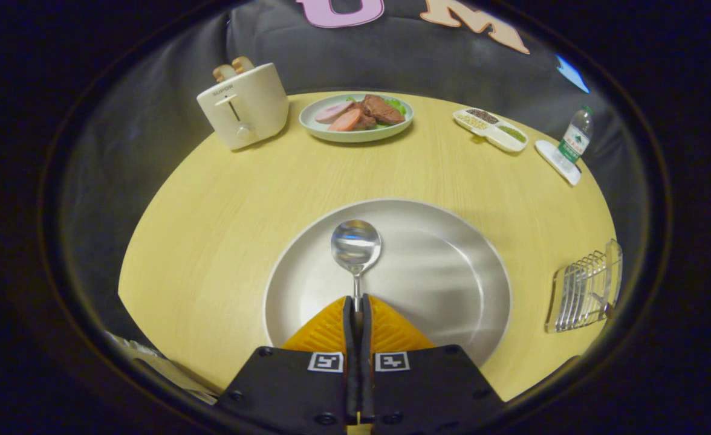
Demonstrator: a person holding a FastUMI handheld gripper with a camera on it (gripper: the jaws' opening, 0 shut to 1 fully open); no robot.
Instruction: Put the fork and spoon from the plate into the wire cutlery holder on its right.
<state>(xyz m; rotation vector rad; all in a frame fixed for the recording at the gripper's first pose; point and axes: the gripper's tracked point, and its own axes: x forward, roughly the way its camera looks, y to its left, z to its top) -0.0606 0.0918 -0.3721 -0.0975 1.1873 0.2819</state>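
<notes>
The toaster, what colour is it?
Cream, seen best in the gripper view: the toaster sits beyond the plate, while the gripper is shut on the spoon.

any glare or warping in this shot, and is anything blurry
Gripper view: fisheye bends the table edge into a curve; soft glare streaks across the plate; the spoon bowl, held by the shut gripper, mirrors bright light; the holder and bottle near the rim look stretched and slightly soft.
</notes>
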